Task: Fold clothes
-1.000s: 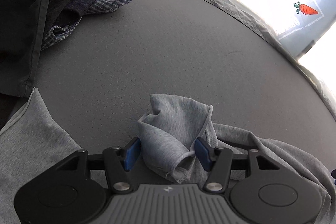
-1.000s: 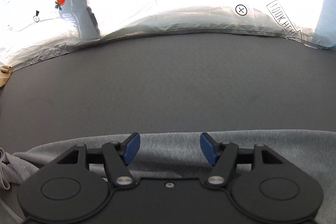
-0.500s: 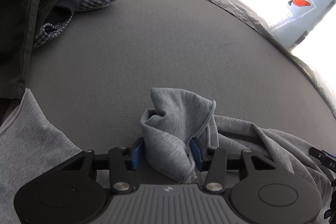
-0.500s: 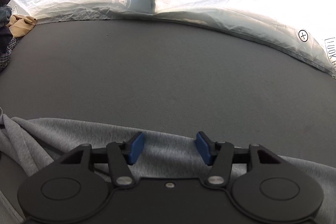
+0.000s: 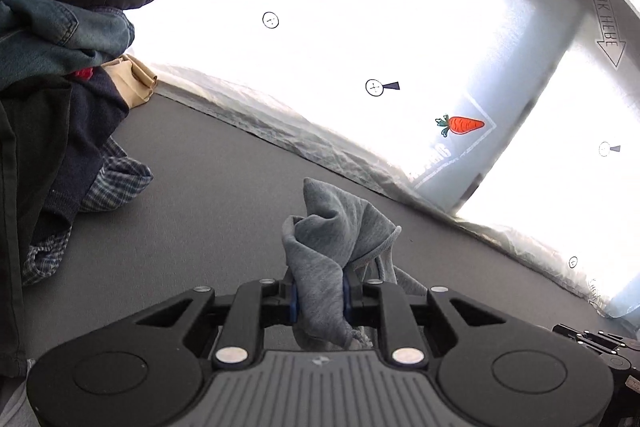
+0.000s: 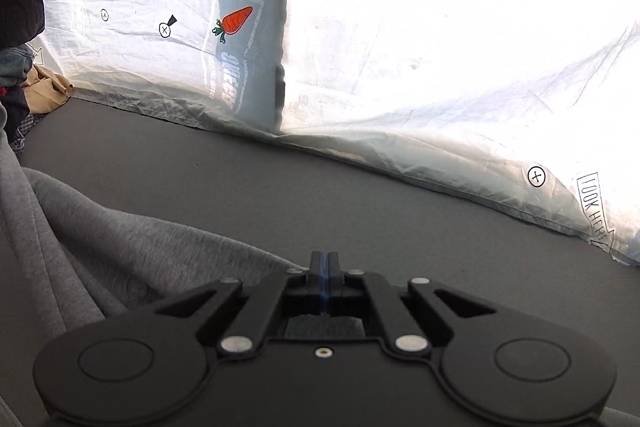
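Left wrist view: left claw (image 5: 319, 297), jaws closing, pinches a bunched fold of the grey garment (image 5: 336, 227) above the desk (image 5: 208, 195). Right claw (image 6: 325, 281) is pressed together; the garment lies left of it.

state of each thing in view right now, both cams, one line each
left gripper: jaws closing, pads pressed on a bunched fold of the grey garment
right gripper: shut, pads together; whether cloth is pinched cannot be told
grey garment: crumpled, its gripped part raised off the table
pile of clothes: unfolded, heaped at the left
dark table: bare in the middle
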